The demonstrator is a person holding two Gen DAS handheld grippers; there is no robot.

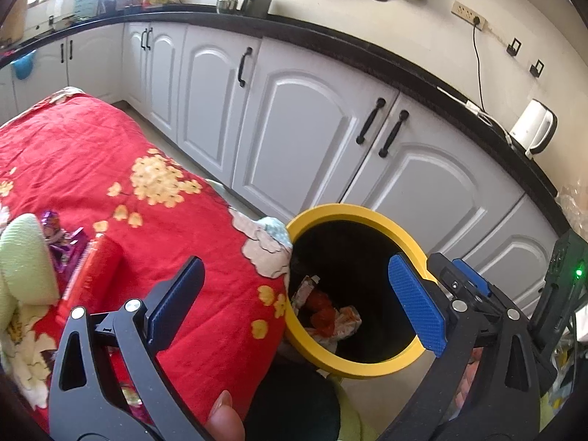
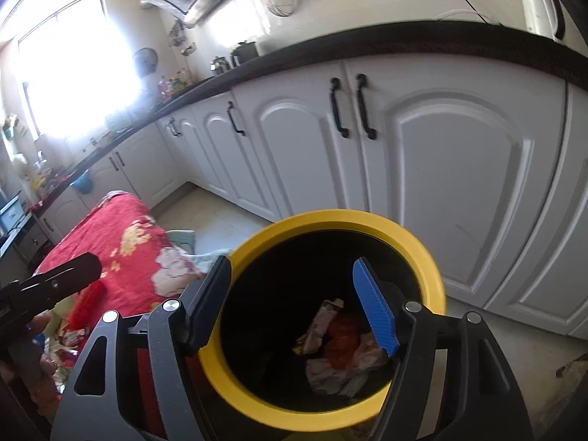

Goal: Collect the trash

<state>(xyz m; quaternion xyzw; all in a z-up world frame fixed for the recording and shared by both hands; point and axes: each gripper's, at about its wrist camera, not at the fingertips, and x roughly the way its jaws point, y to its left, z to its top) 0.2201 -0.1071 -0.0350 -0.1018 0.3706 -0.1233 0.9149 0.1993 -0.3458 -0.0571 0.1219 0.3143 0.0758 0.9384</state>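
Note:
A black bin with a yellow rim (image 1: 330, 213) stands on the floor beside a table under a red floral cloth (image 1: 110, 154). Crumpled red and white wrappers (image 1: 323, 308) lie at the bin's bottom. My left gripper (image 1: 297, 303) is open and empty, straddling the table's corner and the bin's mouth. My right gripper (image 2: 292, 308) hangs open over the yellow rim (image 2: 330, 220), with the wrappers (image 2: 338, 338) far below it and nothing between its pads. On the cloth lie a purple wrapper (image 1: 62, 242), a red packet (image 1: 92, 272) and a pale green pad (image 1: 25, 257).
White cabinet doors with black handles (image 1: 371, 125) run close behind the bin under a black countertop (image 1: 367, 55). A white kettle (image 1: 533, 132) stands on it at the right. A strip of tiled floor (image 2: 213, 228) lies between table and cabinets. A person's thumb (image 1: 224, 415) shows at the bottom.

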